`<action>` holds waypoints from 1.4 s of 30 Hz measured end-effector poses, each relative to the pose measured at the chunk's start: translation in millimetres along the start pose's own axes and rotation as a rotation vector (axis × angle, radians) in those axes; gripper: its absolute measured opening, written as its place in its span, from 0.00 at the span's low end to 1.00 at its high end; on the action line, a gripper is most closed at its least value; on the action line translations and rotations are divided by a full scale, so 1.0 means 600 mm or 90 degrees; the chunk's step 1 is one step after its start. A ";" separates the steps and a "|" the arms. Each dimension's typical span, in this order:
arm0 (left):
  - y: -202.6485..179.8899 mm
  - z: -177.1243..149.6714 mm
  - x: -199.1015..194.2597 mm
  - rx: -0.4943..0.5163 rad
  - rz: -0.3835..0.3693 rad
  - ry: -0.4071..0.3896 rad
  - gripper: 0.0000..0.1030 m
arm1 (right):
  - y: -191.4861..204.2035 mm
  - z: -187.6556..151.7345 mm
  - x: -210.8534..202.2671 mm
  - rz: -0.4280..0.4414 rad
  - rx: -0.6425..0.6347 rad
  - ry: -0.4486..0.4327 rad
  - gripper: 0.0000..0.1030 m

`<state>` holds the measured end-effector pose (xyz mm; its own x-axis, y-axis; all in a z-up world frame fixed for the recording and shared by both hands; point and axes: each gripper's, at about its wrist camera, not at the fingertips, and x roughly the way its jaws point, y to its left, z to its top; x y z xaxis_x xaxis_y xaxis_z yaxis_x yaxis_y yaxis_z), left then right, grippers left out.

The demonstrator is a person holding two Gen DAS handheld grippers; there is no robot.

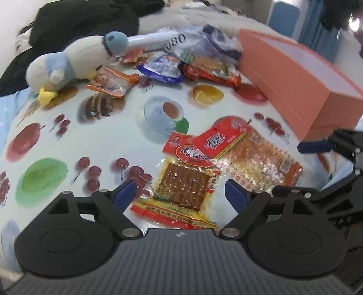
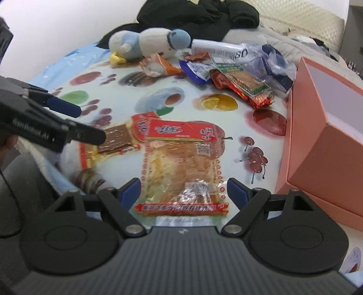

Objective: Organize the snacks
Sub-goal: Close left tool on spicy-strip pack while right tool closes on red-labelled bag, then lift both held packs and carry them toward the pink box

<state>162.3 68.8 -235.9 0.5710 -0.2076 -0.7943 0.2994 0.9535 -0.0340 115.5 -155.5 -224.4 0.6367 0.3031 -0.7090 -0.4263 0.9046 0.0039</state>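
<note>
My left gripper (image 1: 180, 192) is open, its blue pads either side of a small brown tofu snack packet (image 1: 183, 183) lying flat on the fruit-print tablecloth (image 1: 102, 140). My right gripper (image 2: 183, 190) is open over the near end of a larger red-topped snack packet (image 2: 181, 158), which overlaps the small packet (image 2: 115, 138). The large packet also shows in the left wrist view (image 1: 247, 154). An open salmon-pink box (image 1: 295, 77) stands at the right; it also shows in the right wrist view (image 2: 326, 136). More snack packets (image 1: 204, 68) lie piled at the back.
A plush penguin (image 1: 74, 61) lies at the back left beside an orange packet (image 1: 111, 81). A white tube (image 1: 156, 38) and crumpled plastic bags (image 2: 267, 59) sit behind the pile. Dark clothing (image 2: 199, 13) lies beyond. The other gripper's arm (image 2: 45, 122) reaches in from the left.
</note>
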 end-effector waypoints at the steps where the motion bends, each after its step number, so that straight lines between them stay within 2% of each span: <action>1: 0.001 0.001 0.009 0.010 -0.001 0.005 0.85 | -0.002 0.001 0.007 0.001 -0.001 0.004 0.85; 5: 0.009 0.002 0.046 0.040 0.011 0.029 0.85 | -0.009 0.004 0.029 0.008 0.000 0.021 0.86; 8: 0.020 0.001 0.070 0.036 0.008 0.049 0.85 | -0.009 0.002 0.044 0.022 -0.001 0.031 0.86; 11: 0.019 0.001 0.076 0.043 0.005 0.043 0.85 | -0.002 -0.003 0.054 0.020 -0.019 0.037 0.88; 15: 0.016 0.005 0.081 0.032 0.005 0.048 0.83 | -0.006 -0.002 0.058 0.028 0.007 0.036 0.88; 18: 0.006 0.005 0.080 0.034 0.004 0.047 0.78 | -0.003 -0.005 0.058 0.027 0.007 0.031 0.87; 24: -0.004 0.004 0.078 0.026 0.011 0.047 0.73 | 0.005 0.003 0.056 0.022 0.003 0.038 0.66; 26: -0.010 0.002 0.076 0.031 0.013 0.046 0.71 | 0.014 0.004 0.054 0.025 -0.004 0.036 0.49; 29: -0.018 0.004 0.073 0.023 0.010 0.051 0.67 | 0.028 0.007 0.050 0.035 -0.006 0.036 0.37; 33: -0.029 0.002 0.064 0.017 0.008 0.046 0.57 | 0.030 0.008 0.040 0.035 0.020 0.029 0.33; 42: -0.026 0.004 0.045 -0.047 0.006 0.033 0.54 | -0.005 -0.011 -0.011 -0.018 0.079 0.010 0.33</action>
<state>174.9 47.5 -255.4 0.5332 -0.1890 -0.8246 0.2362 0.9692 -0.0694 107.9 -162.2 -224.5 0.6367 0.2739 -0.7208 -0.3255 0.9429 0.0708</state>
